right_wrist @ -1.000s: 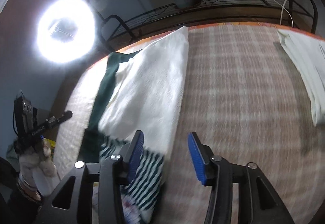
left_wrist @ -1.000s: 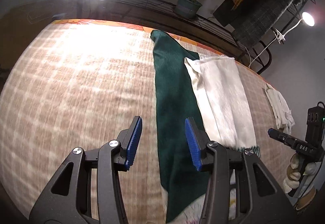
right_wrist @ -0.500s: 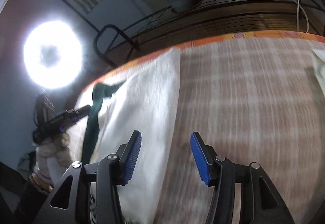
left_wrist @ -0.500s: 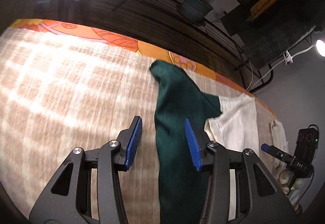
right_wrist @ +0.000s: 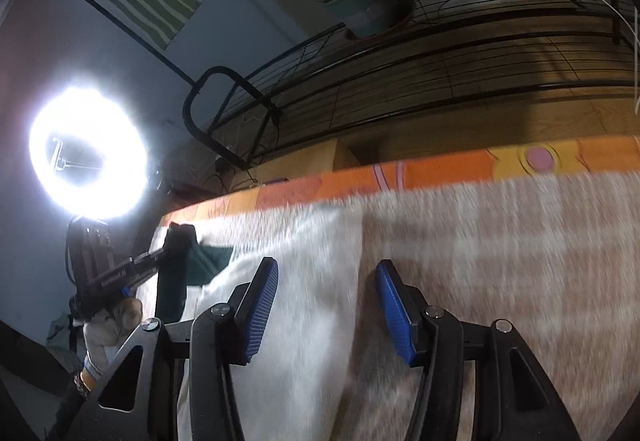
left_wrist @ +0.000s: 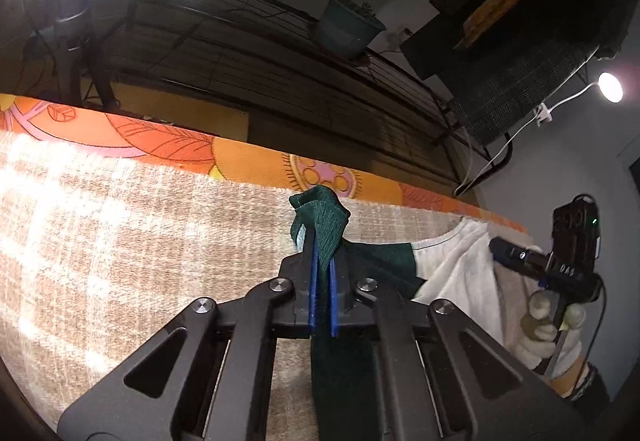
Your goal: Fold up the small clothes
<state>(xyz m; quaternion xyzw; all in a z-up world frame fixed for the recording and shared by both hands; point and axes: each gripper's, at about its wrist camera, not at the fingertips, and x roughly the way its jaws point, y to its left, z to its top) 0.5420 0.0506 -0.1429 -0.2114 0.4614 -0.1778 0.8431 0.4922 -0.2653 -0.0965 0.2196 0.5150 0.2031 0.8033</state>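
A dark green cloth [left_wrist: 320, 217] lies lengthwise on the checked beige blanket [left_wrist: 140, 241], and its far corner reaches the blanket's far edge. My left gripper [left_wrist: 322, 261] is shut on that corner, which bunches up above the blue pads. A white cloth [left_wrist: 468, 269] lies to the right, overlapping the green one. In the right wrist view my right gripper [right_wrist: 326, 269] stands open over the white cloth [right_wrist: 304, 241] near its far right corner, and the pads are not pressing on it. The left gripper [right_wrist: 160, 257] and the green cloth [right_wrist: 208, 257] show at the left.
An orange floral sheet [left_wrist: 248, 161] borders the blanket's far edge. Behind it stands a black wire rack [left_wrist: 240, 41] with a potted plant [left_wrist: 348, 29]. A bright ring light [right_wrist: 88, 153] stands at the far left and a small lamp [left_wrist: 610, 87] at the right.
My left gripper moved forward along the green cloth to its far corner and shut on it. My right gripper moved forward over the white cloth toward its far edge and stayed open.
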